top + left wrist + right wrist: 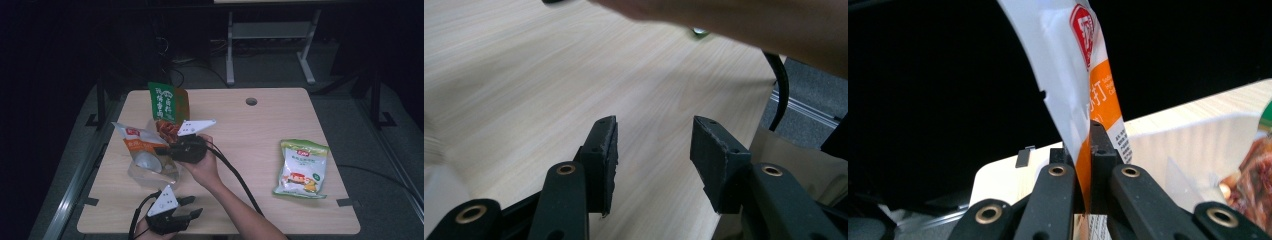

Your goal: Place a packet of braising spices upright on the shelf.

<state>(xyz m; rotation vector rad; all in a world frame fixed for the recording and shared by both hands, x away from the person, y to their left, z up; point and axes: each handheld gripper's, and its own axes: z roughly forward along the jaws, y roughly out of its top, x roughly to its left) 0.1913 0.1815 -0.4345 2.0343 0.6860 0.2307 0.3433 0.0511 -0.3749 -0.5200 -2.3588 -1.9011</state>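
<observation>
The wooden table (260, 130) took up most of the scene, pale and rounded at the corners, with a small cable hole (251, 101) near its far edge. On its right side lay a green and white snack bag (301, 169), flat and well apart from everything else. Toward the far left stood a green packet (163, 102), upright, just behind a clear plastic container (150, 167). The orange and white pouch (137, 140) hung over that container, held by one edge. The right gripper (167, 150) had it: in the right gripper view its jaws were pressed tight together on the pouch (1088, 100), the foil rising straight up from between them, with the white container wall (1193, 145) just beyond. The left gripper (187, 206) sat at the near edge of the table, close to the person. Its jaws stood about halfway apart over bare wood (574, 75), gripping nothing, with the person's right forearm (744, 20) crossing above them.
</observation>
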